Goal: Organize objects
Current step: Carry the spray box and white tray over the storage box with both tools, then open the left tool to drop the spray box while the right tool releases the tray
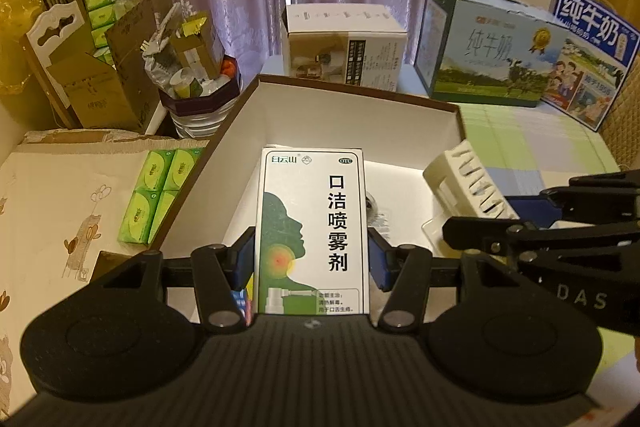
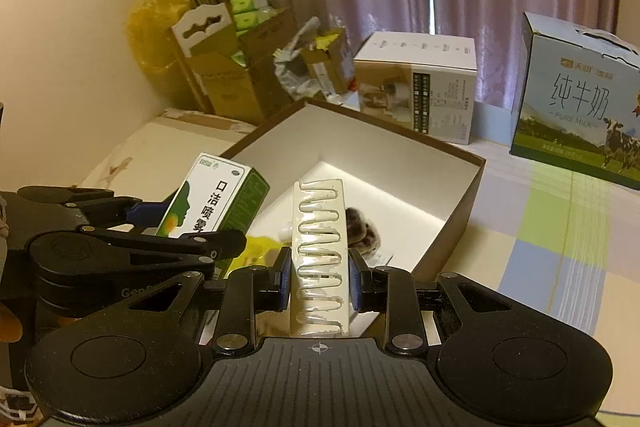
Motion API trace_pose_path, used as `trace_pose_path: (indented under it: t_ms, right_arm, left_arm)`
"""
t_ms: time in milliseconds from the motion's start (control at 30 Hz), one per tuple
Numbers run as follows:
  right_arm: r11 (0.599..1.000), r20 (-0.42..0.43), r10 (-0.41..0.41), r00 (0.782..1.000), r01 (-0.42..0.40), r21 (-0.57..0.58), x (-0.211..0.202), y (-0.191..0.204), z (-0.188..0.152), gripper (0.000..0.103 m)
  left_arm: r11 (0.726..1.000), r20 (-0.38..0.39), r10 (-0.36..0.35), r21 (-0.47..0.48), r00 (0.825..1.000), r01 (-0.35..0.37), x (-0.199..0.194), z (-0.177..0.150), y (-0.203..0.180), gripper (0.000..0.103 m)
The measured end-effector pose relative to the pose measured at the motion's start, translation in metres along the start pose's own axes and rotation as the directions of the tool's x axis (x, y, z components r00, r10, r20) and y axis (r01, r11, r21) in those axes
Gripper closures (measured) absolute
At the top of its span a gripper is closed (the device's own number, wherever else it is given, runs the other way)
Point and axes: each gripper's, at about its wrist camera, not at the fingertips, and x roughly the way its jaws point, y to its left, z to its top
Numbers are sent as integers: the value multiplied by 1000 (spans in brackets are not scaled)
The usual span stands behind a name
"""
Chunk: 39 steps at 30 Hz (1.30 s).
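My left gripper [image 1: 312, 259] is shut on a white and green oral spray box [image 1: 312, 227], held upright over the near edge of an open brown box with a white inside [image 1: 400, 131]. My right gripper [image 2: 319, 277] is shut on a white plastic vial tray [image 2: 320, 251], also held over that box [image 2: 460, 195]. The spray box shows in the right wrist view [image 2: 212, 199] at the left, with the left gripper [image 2: 136, 227] around it. The vial tray shows in the left wrist view [image 1: 468, 183] at the right. A dark roundish item [image 2: 362, 227] lies inside the box.
A white carton [image 1: 344, 43] and a milk carton [image 1: 488, 47] stand behind the open box. Green tissue packs [image 1: 156, 195] lie to its left. Cardboard boxes [image 1: 100, 83] and a cluttered container [image 1: 200, 99] stand at the back left. The surface has a checked cloth [image 2: 560, 227].
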Motion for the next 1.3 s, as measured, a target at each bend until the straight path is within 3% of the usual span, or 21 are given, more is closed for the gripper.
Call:
trace_pose_path:
  t_ms: [600,1100,1300]
  right_arm:
    - [993,-77,-112,991,114,23,86,-42,36,78]
    - [978,-112,-206,972,207,-3,116,-58,47,78]
    - [976,-108,-216,970,218,7,119,-61,50,78]
  left_arm:
    - [999,-89,-14,40,996,18,95,45,10,51]
    - [994,-117,-85,55,989,92,147,60,7,51]
    - [994,-109,-91,52,990,97,151,61,14,33]
